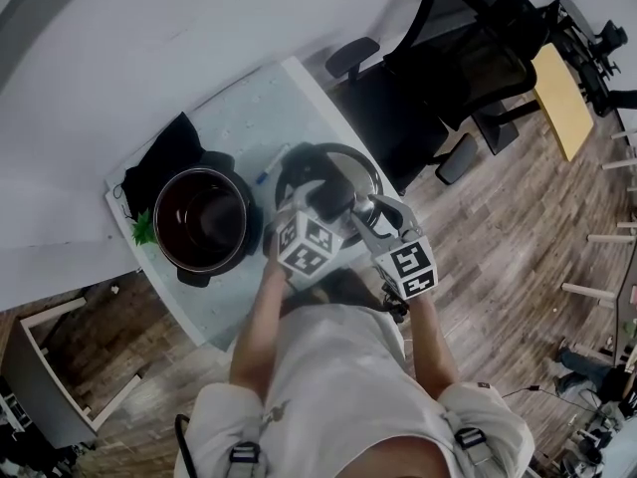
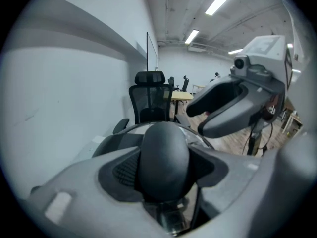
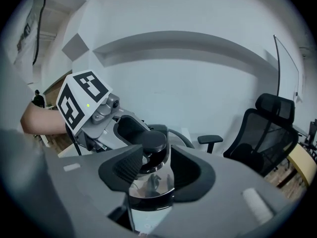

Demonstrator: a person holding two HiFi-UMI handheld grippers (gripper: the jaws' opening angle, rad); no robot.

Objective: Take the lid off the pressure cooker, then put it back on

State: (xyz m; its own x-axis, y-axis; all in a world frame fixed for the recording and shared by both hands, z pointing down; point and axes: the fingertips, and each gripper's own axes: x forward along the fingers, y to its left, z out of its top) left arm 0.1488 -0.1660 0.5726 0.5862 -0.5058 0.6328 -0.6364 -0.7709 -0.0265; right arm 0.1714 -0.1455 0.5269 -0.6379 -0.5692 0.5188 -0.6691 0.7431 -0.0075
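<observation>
The open pressure cooker pot [image 1: 202, 217] stands at the left of the pale table [image 1: 249, 108], with its dark inside showing. Its round lid [image 1: 343, 167] is held in the air to the right of the pot, tilted. My left gripper [image 1: 320, 205] is shut on the lid's black knob [image 2: 163, 157], which fills the space between its jaws. My right gripper [image 1: 370, 212] comes in from the right and closes on the same knob [image 3: 154, 142], just above the shiny lid surface. In the right gripper view the left gripper [image 3: 116, 125] grips from the far side.
Black office chairs [image 1: 448, 58] stand right beside the table's far right edge. A black cloth [image 1: 164, 157] lies behind the pot, a small green sprig [image 1: 142, 229] lies at its left, and a blue pen [image 1: 267, 172] rests on the table by the lid. A white wall runs along the left.
</observation>
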